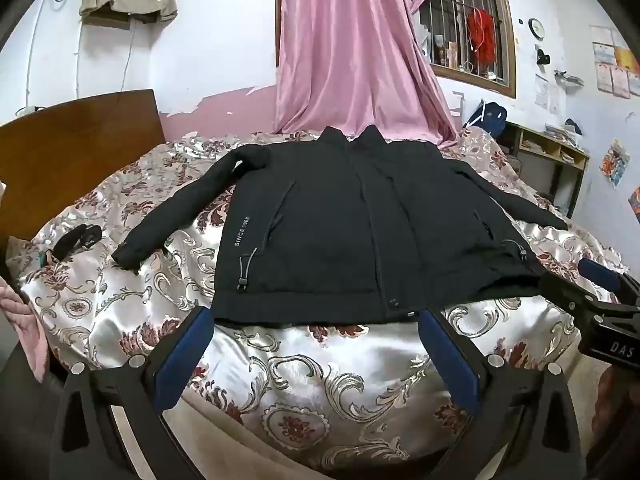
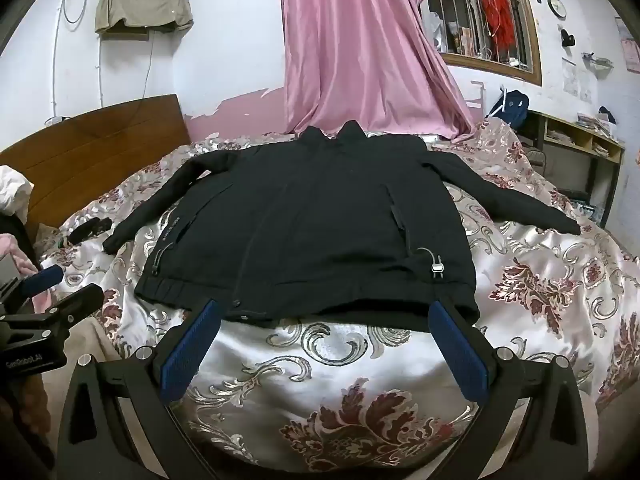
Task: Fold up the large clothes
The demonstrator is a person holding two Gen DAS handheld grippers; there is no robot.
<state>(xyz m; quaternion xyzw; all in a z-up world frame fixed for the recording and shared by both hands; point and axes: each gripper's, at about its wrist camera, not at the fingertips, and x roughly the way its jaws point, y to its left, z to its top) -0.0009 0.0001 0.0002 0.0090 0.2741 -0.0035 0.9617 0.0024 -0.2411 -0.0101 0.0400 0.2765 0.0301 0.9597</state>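
A black zip jacket lies flat and face up on the bed, collar at the far side, both sleeves spread outwards. My left gripper is open, its blue pads wide apart just short of the jacket's hem, nothing between them. My right gripper is open too, held before the hem's right half with an empty gap. Each gripper shows in the other's view: the right gripper at the right edge, the left gripper at the left edge.
A floral satin bedspread covers the bed. A wooden headboard stands at the left, a pink curtain behind the jacket, and a shelf unit at the right. A small dark item lies near the left sleeve.
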